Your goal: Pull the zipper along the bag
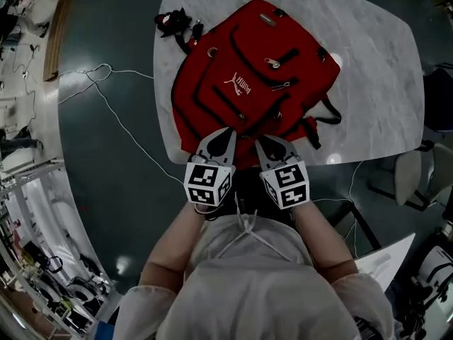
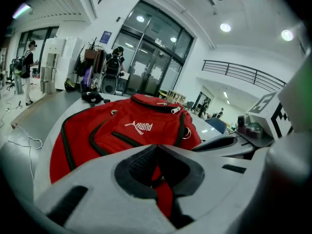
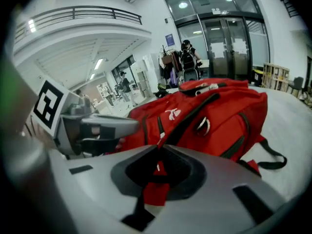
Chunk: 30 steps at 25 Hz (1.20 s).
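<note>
A red backpack [image 1: 255,69] with black zipper lines lies flat on the white marble table [image 1: 375,62], its near end at the table's front edge. Both grippers sit side by side at that near end. My left gripper [image 1: 228,132] is shut, with red bag fabric [image 2: 163,199] pinched between its jaws [image 2: 156,147]. My right gripper [image 1: 260,139] is shut on a red zipper pull tab [image 3: 157,189] with a small metal piece; its tips [image 3: 160,147] meet over a black zipper line. Each gripper view also shows the backpack [image 2: 131,126] [image 3: 209,116] stretching away.
A small black object [image 1: 173,23] lies at the table's far left corner beside the bag. Black straps [image 1: 327,112] trail off the bag's right side. A white cable [image 1: 106,76] runs over the dark floor at left. A chair [image 1: 417,176] stands at right.
</note>
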Each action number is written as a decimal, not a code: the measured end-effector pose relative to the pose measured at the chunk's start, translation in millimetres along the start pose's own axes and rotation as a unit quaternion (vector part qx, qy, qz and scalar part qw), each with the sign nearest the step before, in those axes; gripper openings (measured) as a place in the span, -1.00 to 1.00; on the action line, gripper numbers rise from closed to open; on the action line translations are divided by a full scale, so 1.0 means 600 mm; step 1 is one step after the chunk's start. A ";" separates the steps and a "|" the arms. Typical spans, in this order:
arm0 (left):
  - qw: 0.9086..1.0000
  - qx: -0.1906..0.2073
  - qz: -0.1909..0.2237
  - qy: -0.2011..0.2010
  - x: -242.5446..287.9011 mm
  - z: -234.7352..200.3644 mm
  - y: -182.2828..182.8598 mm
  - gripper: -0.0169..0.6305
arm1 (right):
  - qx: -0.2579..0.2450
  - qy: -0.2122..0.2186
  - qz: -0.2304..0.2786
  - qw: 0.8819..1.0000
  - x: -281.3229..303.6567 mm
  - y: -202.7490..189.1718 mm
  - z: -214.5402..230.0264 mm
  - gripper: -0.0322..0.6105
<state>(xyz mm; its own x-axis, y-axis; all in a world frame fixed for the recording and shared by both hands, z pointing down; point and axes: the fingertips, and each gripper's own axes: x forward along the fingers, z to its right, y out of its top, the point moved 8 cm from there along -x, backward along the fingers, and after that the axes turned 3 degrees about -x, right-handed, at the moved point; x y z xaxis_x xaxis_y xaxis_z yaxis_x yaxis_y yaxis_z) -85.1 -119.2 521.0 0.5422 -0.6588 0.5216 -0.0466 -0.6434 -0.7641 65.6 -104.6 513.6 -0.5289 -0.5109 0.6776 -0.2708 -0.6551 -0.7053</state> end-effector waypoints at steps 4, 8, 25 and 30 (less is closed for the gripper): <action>0.999 0.000 -0.045 -0.009 0.028 -0.017 -0.026 -0.89 | 0.009 0.018 -0.041 0.999 0.027 -0.028 -0.004 -0.81; 0.995 0.006 -0.092 -0.031 0.044 -0.014 -0.043 -0.89 | -0.001 0.035 -0.068 0.997 0.045 -0.040 -0.009 -0.68; 0.982 -0.026 -0.183 -0.038 0.074 -0.038 -0.083 -0.89 | -0.091 0.049 -0.105 0.989 0.067 -0.037 -0.021 -0.70; 0.983 -0.019 -0.180 -0.035 0.073 -0.035 -0.086 -0.89 | -0.177 0.023 -0.097 0.979 0.070 -0.034 -0.033 -0.70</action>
<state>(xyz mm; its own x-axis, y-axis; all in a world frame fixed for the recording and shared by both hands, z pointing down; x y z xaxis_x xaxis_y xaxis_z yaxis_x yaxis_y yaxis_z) -76.6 -123.5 591.3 0.5851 -0.3588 0.7272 0.1287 -0.8443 -0.5201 32.9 -101.9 552.3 -0.4728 -0.3647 0.8022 -0.6277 -0.4995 -0.5970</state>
